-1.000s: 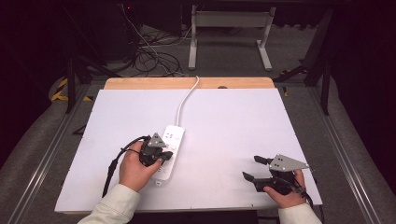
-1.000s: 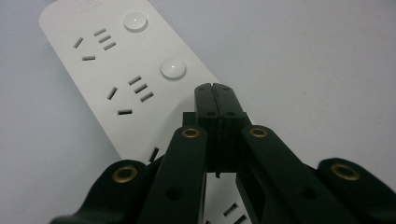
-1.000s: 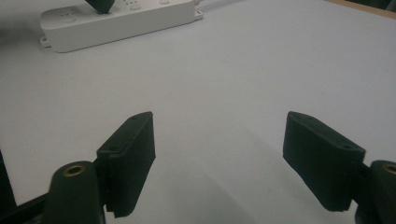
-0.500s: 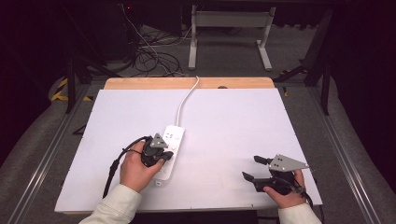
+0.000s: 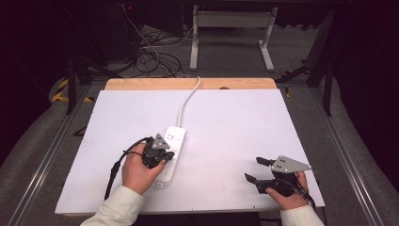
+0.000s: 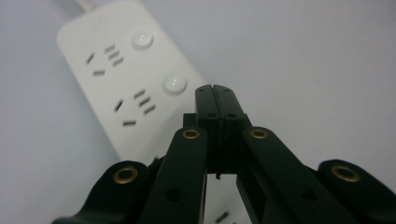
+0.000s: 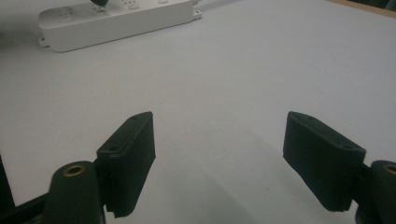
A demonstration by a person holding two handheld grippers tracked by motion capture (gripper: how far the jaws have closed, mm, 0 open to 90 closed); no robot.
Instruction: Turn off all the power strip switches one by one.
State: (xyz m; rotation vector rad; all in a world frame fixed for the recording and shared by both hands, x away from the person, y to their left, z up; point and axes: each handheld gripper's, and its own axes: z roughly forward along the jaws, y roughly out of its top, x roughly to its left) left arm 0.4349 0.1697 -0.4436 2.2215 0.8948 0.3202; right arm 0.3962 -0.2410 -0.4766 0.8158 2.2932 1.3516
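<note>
Power strip [image 5: 171,151] under left gripper [image 5: 160,154]

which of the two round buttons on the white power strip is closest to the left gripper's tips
The lower round white button on the white plastic power strip, just left of the shut left gripper. The other round button sits farther up, toward the cord end.

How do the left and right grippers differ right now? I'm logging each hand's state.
The left gripper has its jaws pressed together; the right gripper has them spread wide. The left hangs over the white power strip; the right is over bare table, apart from the strip. Both have black jaws and hold nothing.
</note>
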